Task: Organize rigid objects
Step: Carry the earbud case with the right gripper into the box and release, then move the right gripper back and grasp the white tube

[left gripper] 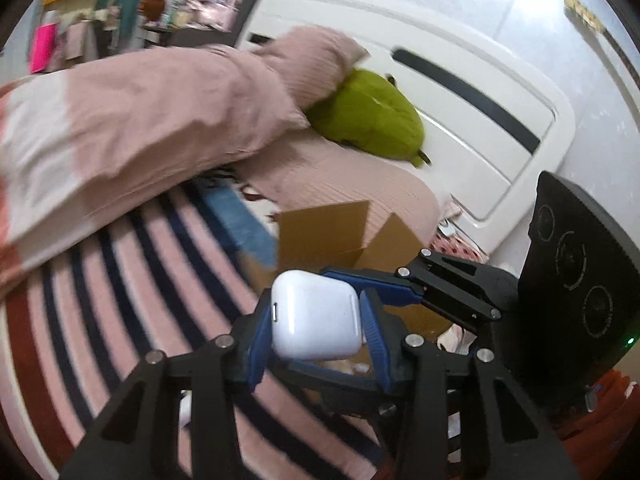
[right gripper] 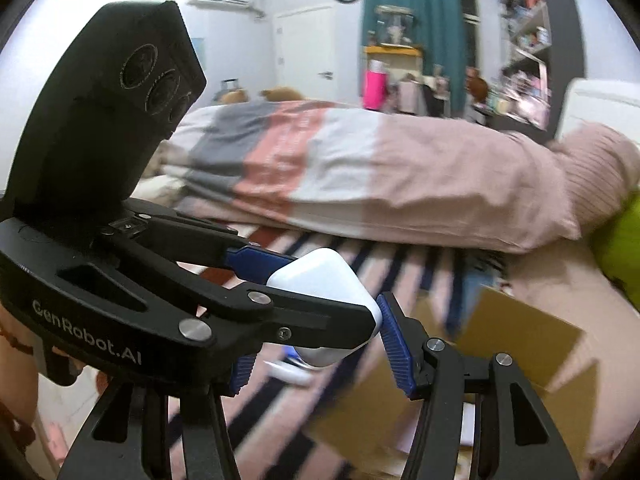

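My left gripper (left gripper: 316,320) is shut on a white earbud case (left gripper: 314,316), held above the striped bed sheet. The case also shows in the right wrist view (right gripper: 332,280), pinched between the left gripper's blue pads (right gripper: 260,258). An open cardboard box (left gripper: 332,236) lies just beyond the case; in the right wrist view it sits low right (right gripper: 520,344). My right gripper (right gripper: 320,364) is open, its blue pads (right gripper: 396,352) on either side of the held case. The right gripper's body also shows in the left wrist view (left gripper: 452,288), close behind the case.
A folded pink and white duvet (left gripper: 132,128) lies across the bed. A green plush (left gripper: 368,116) rests by the white headboard (left gripper: 460,92). A pink pillow (left gripper: 320,56) lies behind it. A small white object (right gripper: 290,372) lies on the sheet under the grippers.
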Motion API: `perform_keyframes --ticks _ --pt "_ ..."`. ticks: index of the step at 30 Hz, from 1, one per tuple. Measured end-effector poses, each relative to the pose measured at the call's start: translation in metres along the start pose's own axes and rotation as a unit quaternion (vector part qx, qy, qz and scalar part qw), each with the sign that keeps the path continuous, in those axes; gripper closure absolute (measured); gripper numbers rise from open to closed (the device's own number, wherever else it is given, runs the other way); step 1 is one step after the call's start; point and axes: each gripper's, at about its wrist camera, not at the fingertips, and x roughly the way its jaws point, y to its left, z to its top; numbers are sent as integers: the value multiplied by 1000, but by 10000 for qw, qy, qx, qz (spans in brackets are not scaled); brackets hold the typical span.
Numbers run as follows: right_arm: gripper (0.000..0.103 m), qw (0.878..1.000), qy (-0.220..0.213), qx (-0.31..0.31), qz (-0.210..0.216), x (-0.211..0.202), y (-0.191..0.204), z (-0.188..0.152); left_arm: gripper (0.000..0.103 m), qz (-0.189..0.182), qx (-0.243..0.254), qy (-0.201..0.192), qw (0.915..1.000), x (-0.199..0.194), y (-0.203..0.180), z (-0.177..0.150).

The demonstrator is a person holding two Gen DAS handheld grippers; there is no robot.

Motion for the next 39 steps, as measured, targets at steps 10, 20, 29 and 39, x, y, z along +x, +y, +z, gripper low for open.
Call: perform_keyframes --ticks 10,20,29,39 --pt "51 9852 1296 904 -666 -2 -96 -28 64 -358 148 1529 9875 115 -36 36" --pt "37 9780 1675 779 -969 0 -99 -39 40 -85 122 1252 9920 87 -32 36" --pt "37 9970 757 184 -4 -17 -18 -4 25 1269 -257 -11 9916 -45 26 1" --pt "37 9864 1309 -95 988 64 86 -29 25 1949 -1343 -223 9713 -85 127 -121"
